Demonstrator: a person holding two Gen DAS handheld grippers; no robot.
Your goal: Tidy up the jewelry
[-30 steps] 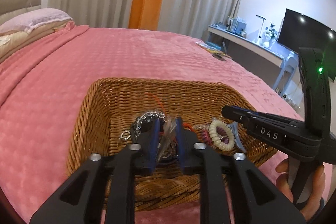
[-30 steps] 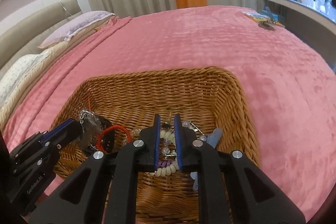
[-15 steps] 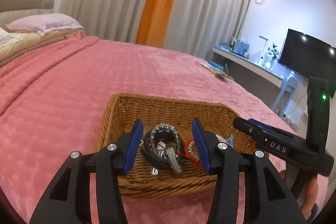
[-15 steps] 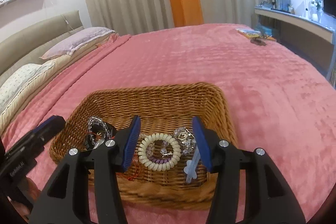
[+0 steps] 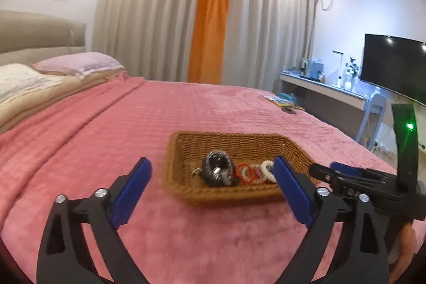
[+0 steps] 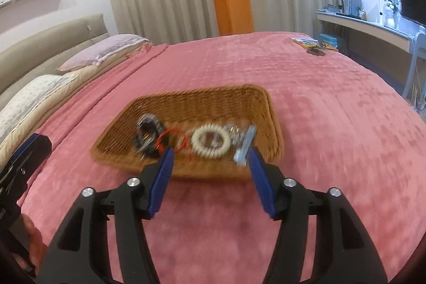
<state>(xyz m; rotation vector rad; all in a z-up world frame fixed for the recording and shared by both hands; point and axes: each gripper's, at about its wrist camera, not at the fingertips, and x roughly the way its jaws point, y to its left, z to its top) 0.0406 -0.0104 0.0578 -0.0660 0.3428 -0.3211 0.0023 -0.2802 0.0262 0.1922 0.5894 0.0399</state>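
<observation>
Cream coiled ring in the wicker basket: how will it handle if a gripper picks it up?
The cream coiled spiral ring is probably light and springy: its open loop of coils would likely squash and stretch rather than stay stiff. It looks smooth, so it may slip from the pads. It lies flat against other pieces in the woven wicker basket, so it could snag them.

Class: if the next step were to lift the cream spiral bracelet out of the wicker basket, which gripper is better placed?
Probably the right gripper: open, empty, with the cream spiral bracelet just ahead. The left gripper lines up nearer the dark bracelet.
</observation>
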